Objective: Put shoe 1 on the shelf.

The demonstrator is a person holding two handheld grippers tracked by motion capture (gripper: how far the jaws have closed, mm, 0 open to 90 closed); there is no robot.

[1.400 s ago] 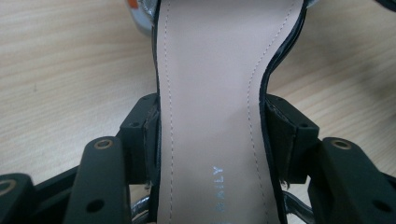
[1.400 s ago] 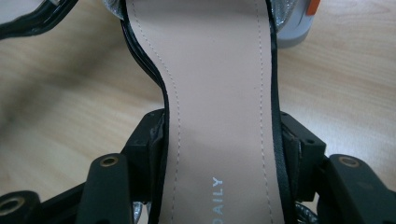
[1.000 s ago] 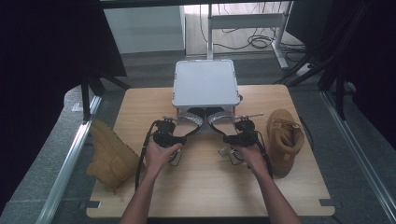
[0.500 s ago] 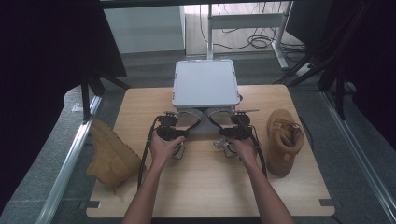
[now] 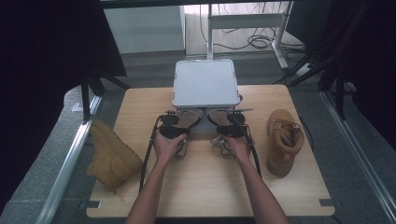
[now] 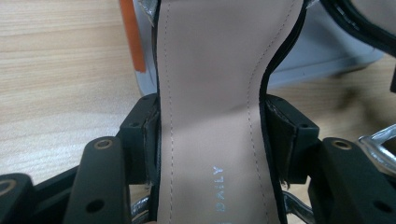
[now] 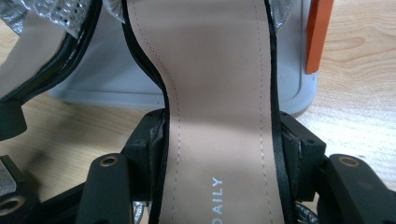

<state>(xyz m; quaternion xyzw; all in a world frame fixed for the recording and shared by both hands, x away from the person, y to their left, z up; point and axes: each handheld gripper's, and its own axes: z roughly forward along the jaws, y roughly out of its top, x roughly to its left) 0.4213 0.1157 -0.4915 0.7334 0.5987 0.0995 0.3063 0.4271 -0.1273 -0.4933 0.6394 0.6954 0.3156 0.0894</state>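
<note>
Readable lettering: one word, on two sandal insoles

"DAILY" in pale blue capitals is printed on the beige insole of the sandal [image 6: 210, 112] clamped between the pads of the left gripper [image 6: 212, 140]; the word runs lengthwise along the insole and sits just behind the pads, near the bottom edge of the left gripper view, where any lettering before it is cut off. The same "DAILY", same colour and direction, stands on the insole of the second sandal [image 7: 219, 102] clamped in the right gripper [image 7: 219, 149], again just behind the pads. Nothing legible on the grey box [image 5: 204, 84], the boots or the table.
</note>
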